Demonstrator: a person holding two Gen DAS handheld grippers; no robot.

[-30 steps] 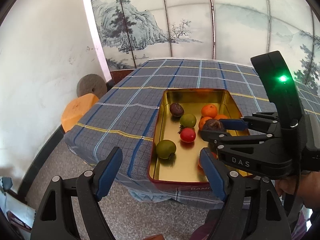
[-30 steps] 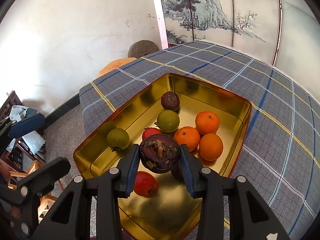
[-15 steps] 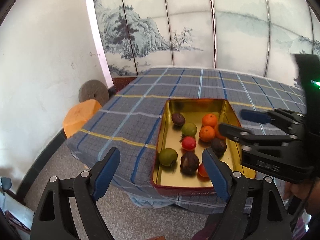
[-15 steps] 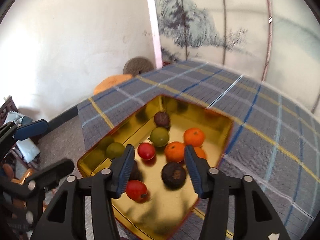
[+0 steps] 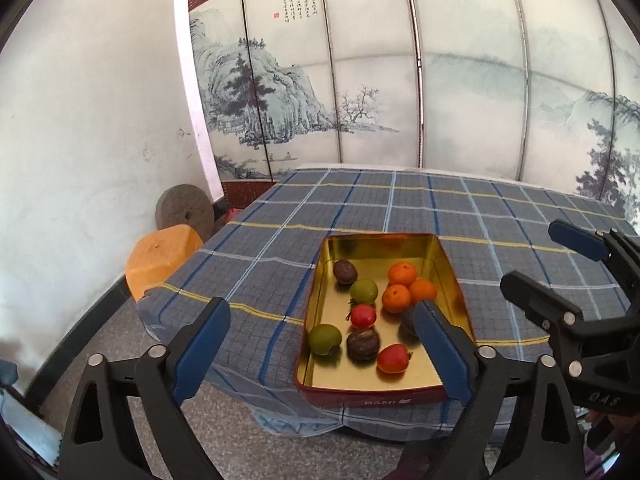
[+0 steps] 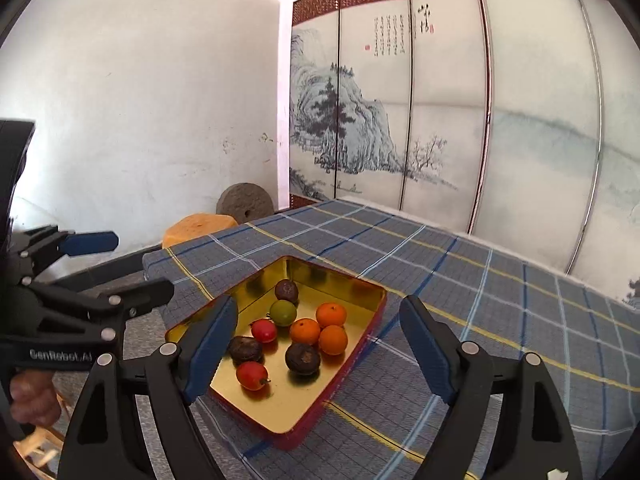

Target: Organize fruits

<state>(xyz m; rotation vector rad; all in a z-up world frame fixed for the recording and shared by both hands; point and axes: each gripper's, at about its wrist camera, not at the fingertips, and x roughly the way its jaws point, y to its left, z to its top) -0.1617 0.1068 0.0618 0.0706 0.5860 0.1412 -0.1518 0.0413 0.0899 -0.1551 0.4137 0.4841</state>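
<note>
Both grippers empty, held short of the table edge. Right gripper [image 6: 316, 344]: jaws opening, nothing between the pads, tin seen through the gap. Left gripper [image 5: 320, 344]: jaws also opening, wide, nothing between them; it shows at the left edge of the right wrist view, my hand [image 6: 32, 398] under it.

Gold tin [image 5: 316, 308] sits at the near edge of the table, red outer wall toward me, on the blue plaid cloth [image 5: 360, 208]. All fruit is inside the tin:
- nearest: red fruit [image 5: 393, 359], dark brown fruit [image 5: 363, 344], green fruit [image 5: 324, 339]
- another dark fruit [image 6: 303, 357] beside the oranges, partly hidden behind my left pad in the left wrist view
- mid: second red fruit [image 5: 363, 315], second green fruit [image 5: 364, 291]
- three oranges [image 5: 397, 298] clustered, touching, right side
- far: third dark fruit [image 5: 345, 271], near the far-left corner

Beyond the table's left corner: orange block [image 5: 160, 260] on the floor, round stone disc [image 5: 185, 213] leaning at the wall. Painted folding screen [image 5: 360, 80] stands behind the table.
</note>
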